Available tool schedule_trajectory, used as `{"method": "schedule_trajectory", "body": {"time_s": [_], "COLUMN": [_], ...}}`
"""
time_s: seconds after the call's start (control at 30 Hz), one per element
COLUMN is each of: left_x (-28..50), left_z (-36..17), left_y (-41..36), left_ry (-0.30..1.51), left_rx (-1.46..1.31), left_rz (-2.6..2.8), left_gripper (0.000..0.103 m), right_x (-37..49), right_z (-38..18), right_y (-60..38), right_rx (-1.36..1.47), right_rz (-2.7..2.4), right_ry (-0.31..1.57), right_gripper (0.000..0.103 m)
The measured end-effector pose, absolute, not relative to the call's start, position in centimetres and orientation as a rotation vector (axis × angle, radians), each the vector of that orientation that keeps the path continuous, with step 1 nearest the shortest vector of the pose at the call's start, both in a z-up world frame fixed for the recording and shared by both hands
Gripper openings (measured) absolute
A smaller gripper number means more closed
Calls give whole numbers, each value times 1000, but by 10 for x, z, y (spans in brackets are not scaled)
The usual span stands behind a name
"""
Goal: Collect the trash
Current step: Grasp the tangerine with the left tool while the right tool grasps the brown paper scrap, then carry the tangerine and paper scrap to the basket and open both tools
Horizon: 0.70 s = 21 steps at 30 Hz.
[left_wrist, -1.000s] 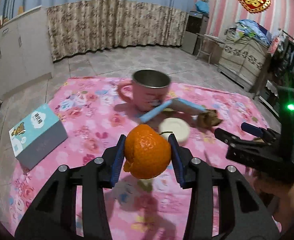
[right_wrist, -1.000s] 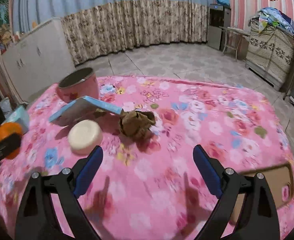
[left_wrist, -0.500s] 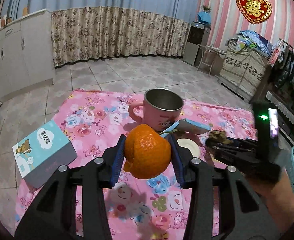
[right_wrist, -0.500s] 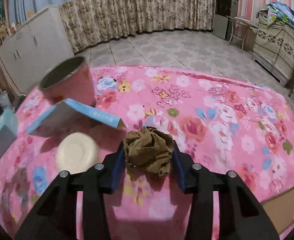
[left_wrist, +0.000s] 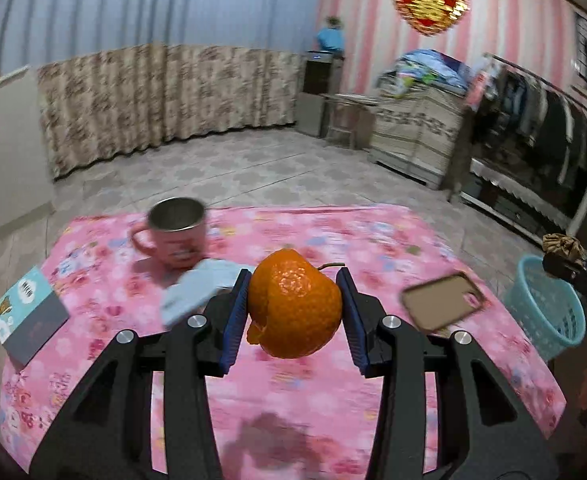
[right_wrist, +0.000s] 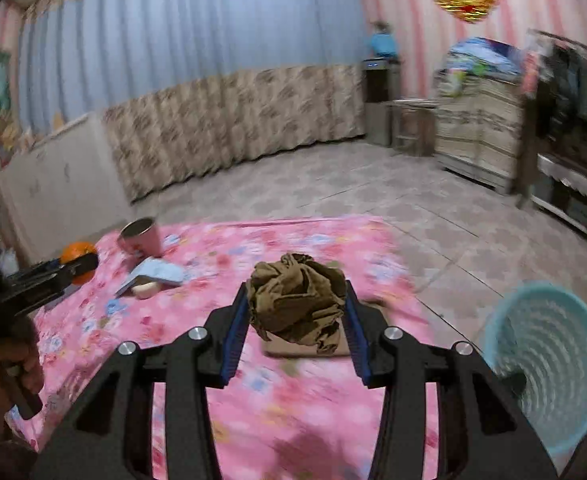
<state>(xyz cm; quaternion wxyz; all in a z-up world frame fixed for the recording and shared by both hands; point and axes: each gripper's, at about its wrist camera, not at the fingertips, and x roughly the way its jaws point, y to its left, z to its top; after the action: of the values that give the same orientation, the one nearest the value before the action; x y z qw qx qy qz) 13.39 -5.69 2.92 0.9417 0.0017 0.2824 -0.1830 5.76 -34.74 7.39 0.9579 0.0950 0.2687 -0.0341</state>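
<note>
We carry two pieces of trash toward the light blue basket [right_wrist: 549, 364] beside the table, and the job now, as we judge it, is to bring each load squarely over the rim before letting go, so nothing bounces onto the tiled floor. Nearest the lens, the right gripper [right_wrist: 296, 312] pinches a crumpled brown paper wad [right_wrist: 299, 304] between its blue pads, its jaws having just been closing onto it; the wad hangs above the pink floral tablecloth [right_wrist: 253, 420]. The left gripper [left_wrist: 295, 312] is clamped halfway on a partly peeled orange [left_wrist: 295, 304], also lifted clear of the cloth. Beyond lie a brown board [left_wrist: 443, 300], a pale blue booklet [left_wrist: 201, 288], a tissue box [left_wrist: 27, 316] and a pink mug [left_wrist: 175, 232].
</note>
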Motion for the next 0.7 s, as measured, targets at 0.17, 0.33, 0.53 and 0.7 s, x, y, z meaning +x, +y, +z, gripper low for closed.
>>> {"method": "schedule_trajectory", "body": {"time_s": [0.17,0.33,0.53,0.7], "left_x": [117,113,108,95], "left_z": [43,50,55,47], "left_y": [-96,-151,-240,-310], "left_ry": [546,541,553,575], "left_rx": [-10,37,34,53], "left_rz": [-434,-493,-612,-721], "left_gripper": [42,42,42,42], "right_x": [50,44,20,-14], "right_z": [82,80,80,67], "right_y": [-387,-417,-471,-538], "right_rx": [223,246,231,356], "right_rz": [-136,-187,-340,-432], "right_ry": [503,491,483,471], "right_gripper": [44,44,45,45]}}
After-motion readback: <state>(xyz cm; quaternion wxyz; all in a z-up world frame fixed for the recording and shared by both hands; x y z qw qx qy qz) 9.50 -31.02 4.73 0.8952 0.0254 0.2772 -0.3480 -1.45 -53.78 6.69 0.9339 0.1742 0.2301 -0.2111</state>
